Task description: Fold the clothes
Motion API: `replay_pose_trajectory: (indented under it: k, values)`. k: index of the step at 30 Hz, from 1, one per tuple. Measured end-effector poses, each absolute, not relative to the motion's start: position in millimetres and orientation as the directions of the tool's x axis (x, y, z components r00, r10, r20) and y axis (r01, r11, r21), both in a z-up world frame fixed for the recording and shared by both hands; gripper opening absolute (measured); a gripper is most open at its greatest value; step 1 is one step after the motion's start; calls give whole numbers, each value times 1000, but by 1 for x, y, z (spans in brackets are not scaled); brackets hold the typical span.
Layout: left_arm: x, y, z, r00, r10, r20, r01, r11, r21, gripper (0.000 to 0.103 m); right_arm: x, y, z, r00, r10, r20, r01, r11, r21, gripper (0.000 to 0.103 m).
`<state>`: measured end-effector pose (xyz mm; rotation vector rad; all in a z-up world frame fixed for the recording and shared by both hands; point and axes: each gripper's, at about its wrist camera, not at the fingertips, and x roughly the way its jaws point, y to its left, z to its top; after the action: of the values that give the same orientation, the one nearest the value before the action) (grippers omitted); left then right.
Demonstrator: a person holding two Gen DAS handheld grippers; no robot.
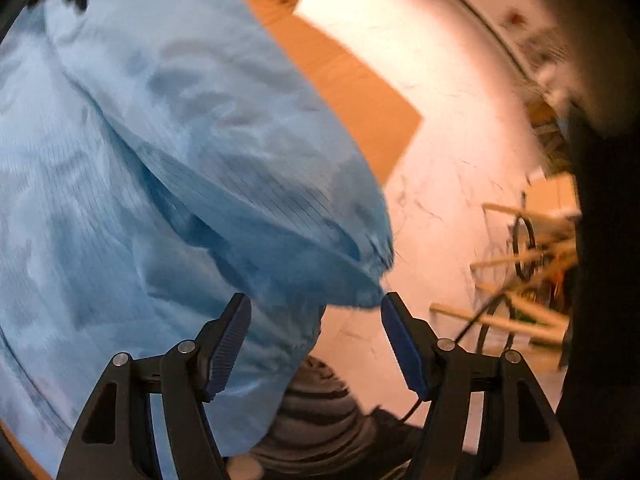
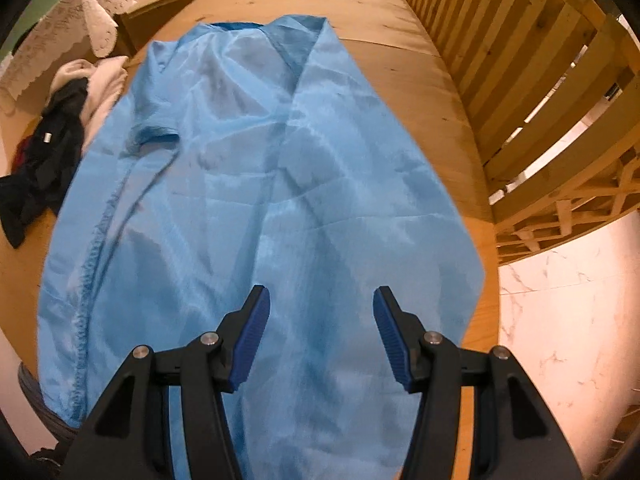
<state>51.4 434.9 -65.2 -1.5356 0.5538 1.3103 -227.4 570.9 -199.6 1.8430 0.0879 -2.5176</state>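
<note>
A light blue shiny garment [image 2: 248,200] lies spread lengthwise on the wooden table [image 2: 400,60], collar at the far end, one sleeve folded in on its left. My right gripper [image 2: 320,300] is open and empty just above the garment's near end. In the left wrist view the same blue garment [image 1: 160,168] fills the left side, its gathered cuff [image 1: 372,256] hanging over the table edge. My left gripper [image 1: 314,308] is open and empty, its fingertips just below that cuff.
A pile of dark and white clothes [image 2: 60,120] lies on the table's left side. A wooden slatted rail [image 2: 520,60] runs along the right. A striped grey item [image 1: 320,412] lies on the white marble floor [image 1: 440,160]. Wooden sticks and cables [image 1: 520,280] lie to the right.
</note>
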Motion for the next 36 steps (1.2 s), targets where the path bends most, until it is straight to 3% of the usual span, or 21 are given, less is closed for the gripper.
replay_pose_trajectory:
  k: [6, 21, 24, 26, 29, 36]
  values:
    - [50, 455, -80, 273, 179, -945, -786, -525, -326, 65, -225, 594, -188, -299, 11, -954, 44, -999, -26, 54]
    - [74, 481, -102, 269, 132, -954, -832, -467, -299, 65, -227, 611, -192, -309, -18, -951, 25, -1000, 11, 54]
    - [78, 479, -95, 272, 187, -944, -853, -408, -326, 51, -229, 608, -193, -316, -25, -948, 30, -999, 16, 54]
    - [80, 480, -91, 283, 229, -931, -861, -367, -352, 30, -232, 606, -194, -321, -51, -946, 32, -999, 43, 54]
    - [80, 476, -86, 312, 290, -905, -873, -288, -394, 9, -237, 603, -198, -324, -74, -943, 38, -997, 65, 54]
    - [79, 464, -87, 372, 413, -831, -859, -187, -477, 3, -269, 581, -209, -315, -47, -948, 74, -997, 25, 54]
